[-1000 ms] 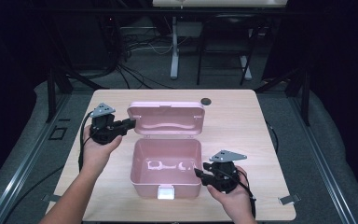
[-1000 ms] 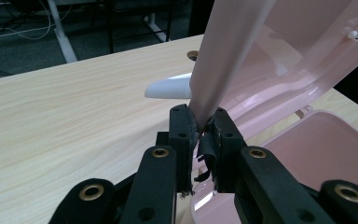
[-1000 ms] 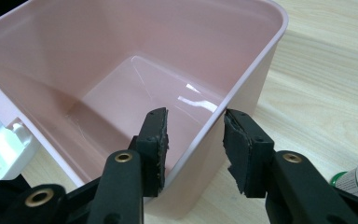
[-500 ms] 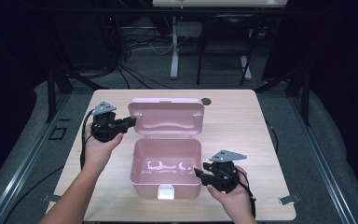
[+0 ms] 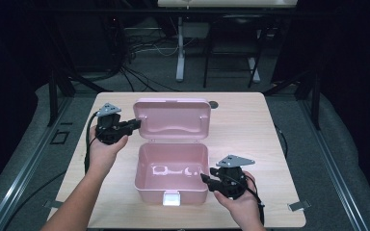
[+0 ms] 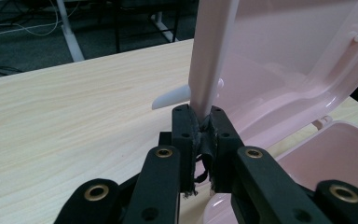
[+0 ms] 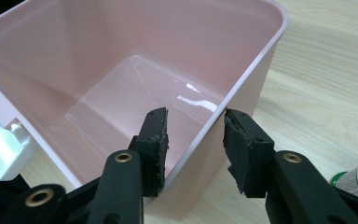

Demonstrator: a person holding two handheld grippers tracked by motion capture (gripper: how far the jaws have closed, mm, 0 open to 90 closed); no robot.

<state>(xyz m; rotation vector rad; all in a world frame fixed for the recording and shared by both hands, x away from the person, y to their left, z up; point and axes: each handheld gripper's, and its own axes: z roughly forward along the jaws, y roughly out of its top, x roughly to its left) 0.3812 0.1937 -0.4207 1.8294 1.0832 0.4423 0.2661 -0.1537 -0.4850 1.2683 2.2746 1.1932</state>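
Left gripper clamps the raised lid's left edge; right gripper, jaws apart, straddles the pink box's right wall untouched.

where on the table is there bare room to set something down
Widest bare patch: the table right of the raised lid, out to its right edge. Another along the left edge, below the left claw. Crowded: the middle, taken by the pink box, with the right claw straddling its right wall.

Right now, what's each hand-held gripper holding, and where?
Left hand-held gripper pinches the pink plastic box's open lid by its side edge. Right hand-held gripper straddles the box wall, open.
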